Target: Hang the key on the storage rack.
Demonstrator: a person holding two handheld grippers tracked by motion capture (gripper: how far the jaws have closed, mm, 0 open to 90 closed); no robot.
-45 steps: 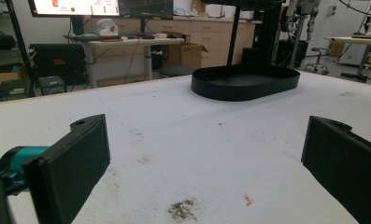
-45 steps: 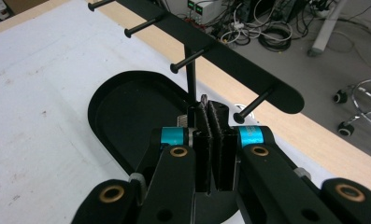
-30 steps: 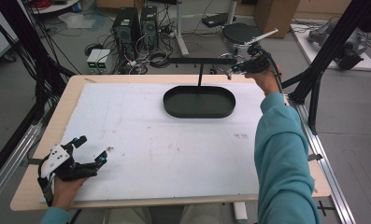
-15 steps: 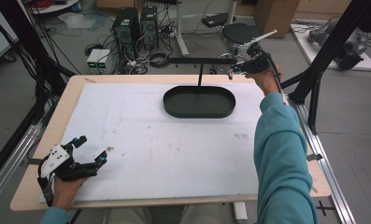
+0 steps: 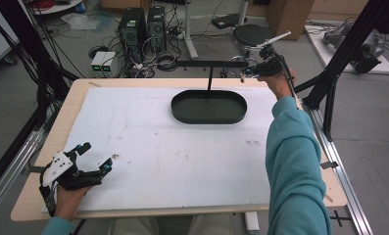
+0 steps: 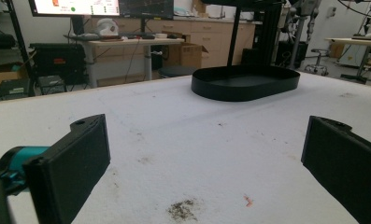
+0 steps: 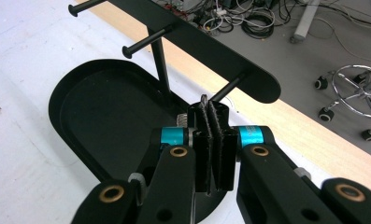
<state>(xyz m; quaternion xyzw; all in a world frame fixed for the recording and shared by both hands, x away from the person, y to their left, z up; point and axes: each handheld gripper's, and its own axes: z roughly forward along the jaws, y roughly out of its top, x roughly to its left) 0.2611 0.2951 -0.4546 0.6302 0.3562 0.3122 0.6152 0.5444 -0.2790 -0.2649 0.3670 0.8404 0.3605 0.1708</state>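
A black oval tray [image 5: 209, 107] lies at the back middle of the white table cover, and a thin post rises from it to a black crossbar [image 5: 211, 63] with pegs. My right gripper [image 5: 243, 74] is raised at the bar's right end. In the right gripper view its jaws [image 7: 210, 108] are shut, with a small metal loop [image 7: 204, 99] sticking out between the pads just below the rightmost peg [image 7: 227, 87]. My left gripper [image 5: 98, 156] rests at the front left of the table, open, with nothing between its fingers [image 6: 75, 163].
The white cover [image 5: 158, 147] carries small dark stains [image 6: 183, 210] in front of the left gripper. Beyond the table's back edge, computer towers [image 5: 140, 24] and cables sit on the floor. A black frame post [image 5: 349, 54] stands at the right.
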